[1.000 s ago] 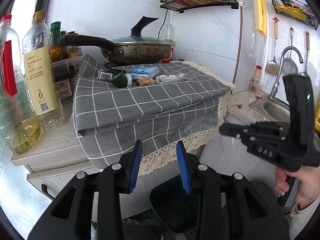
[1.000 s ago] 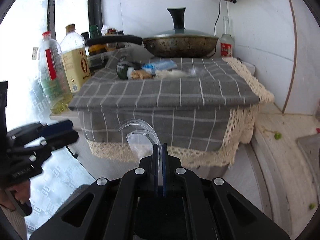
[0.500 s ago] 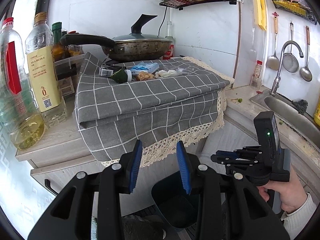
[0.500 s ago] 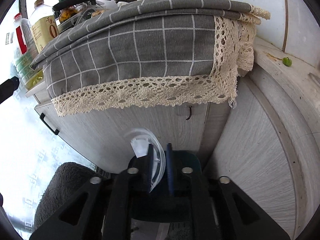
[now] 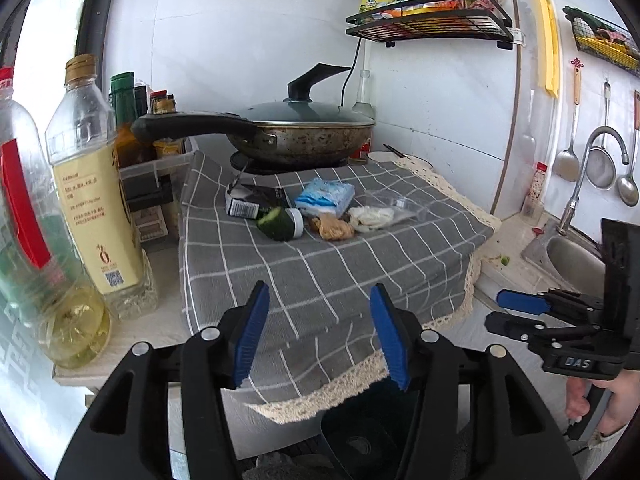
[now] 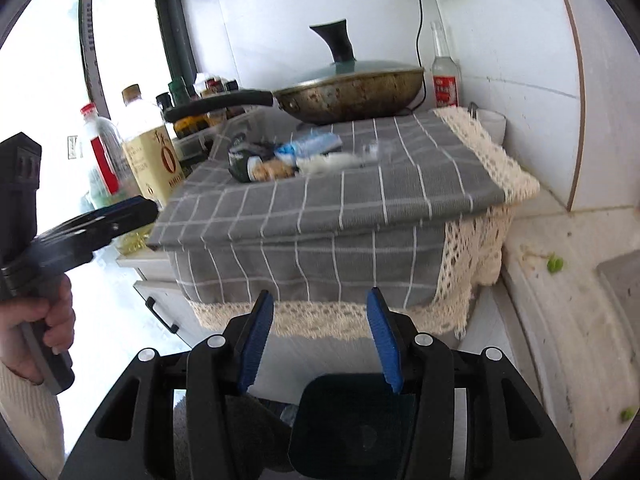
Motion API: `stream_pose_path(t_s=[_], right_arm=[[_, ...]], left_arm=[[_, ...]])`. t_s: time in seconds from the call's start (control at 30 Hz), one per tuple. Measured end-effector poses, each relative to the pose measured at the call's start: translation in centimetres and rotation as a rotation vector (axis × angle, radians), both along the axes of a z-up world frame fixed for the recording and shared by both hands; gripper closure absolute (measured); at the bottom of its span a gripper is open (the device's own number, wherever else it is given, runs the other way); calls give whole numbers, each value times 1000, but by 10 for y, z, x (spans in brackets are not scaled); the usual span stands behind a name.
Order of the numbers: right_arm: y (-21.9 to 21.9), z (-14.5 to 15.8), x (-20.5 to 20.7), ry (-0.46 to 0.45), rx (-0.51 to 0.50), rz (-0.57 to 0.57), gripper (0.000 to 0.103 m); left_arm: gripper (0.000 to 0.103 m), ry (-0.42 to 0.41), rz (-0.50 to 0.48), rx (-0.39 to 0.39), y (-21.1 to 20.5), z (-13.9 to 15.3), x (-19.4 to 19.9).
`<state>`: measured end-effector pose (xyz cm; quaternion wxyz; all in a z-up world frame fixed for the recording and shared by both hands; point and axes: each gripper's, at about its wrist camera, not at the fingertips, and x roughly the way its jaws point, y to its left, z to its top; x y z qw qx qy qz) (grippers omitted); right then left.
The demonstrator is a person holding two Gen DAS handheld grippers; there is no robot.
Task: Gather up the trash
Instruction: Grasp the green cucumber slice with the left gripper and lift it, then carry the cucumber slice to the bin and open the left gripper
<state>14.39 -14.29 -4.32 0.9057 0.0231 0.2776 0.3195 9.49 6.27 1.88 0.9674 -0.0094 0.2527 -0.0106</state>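
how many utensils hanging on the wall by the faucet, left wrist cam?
4: a wooden-handled ladle left of the faucet, a strainer behind its arch, a ladle to its right, and one pale, faint utensil farther left. Others may be cut off.

dark bin (image 6: 352, 432) mostly hidden behind right gripper (image 6: 318, 340), trash pile (image 6: 280, 160) motion-blurred, sink (image 5: 572, 256) cut off
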Motion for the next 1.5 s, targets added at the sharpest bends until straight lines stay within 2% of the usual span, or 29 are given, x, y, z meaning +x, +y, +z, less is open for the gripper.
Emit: stream_pose_path(t_s=[0.13,0.2,0.3,0.37,0.47,0.8,0.83,1.0,1.23,1.5], right_arm=[[6,19,11,-19,26,6,54],[10,22,19,-11,31,7,54],[13,22,27,2,39,19,54],[16,21,31,5,33,24,54],[18,17,39,11,31,26,54],[21,13,58,28,20,23,54],[21,12,59,30,21,23,54],[19,12,56,26,15,18,54],[9,13,49,20,26,3,54],[-3,16,40,14,43,-8,54]], left_arm=[[47,1,4,16,10,11,37],[47,28,11,15,17,8,61],[56,79,37,12,31,-1,92],[57,104,35,-10,40,-6,104],[57,127,34,20,42,-12,117],[57,177,-8,-42,47,-24,143],[63,177,-12,-41,46,-25,144],[70,144,-20,-20,40,-21,136],[70,77,-39,-21,25,0,97],[70,81,-115,-7,-12,1,62]])
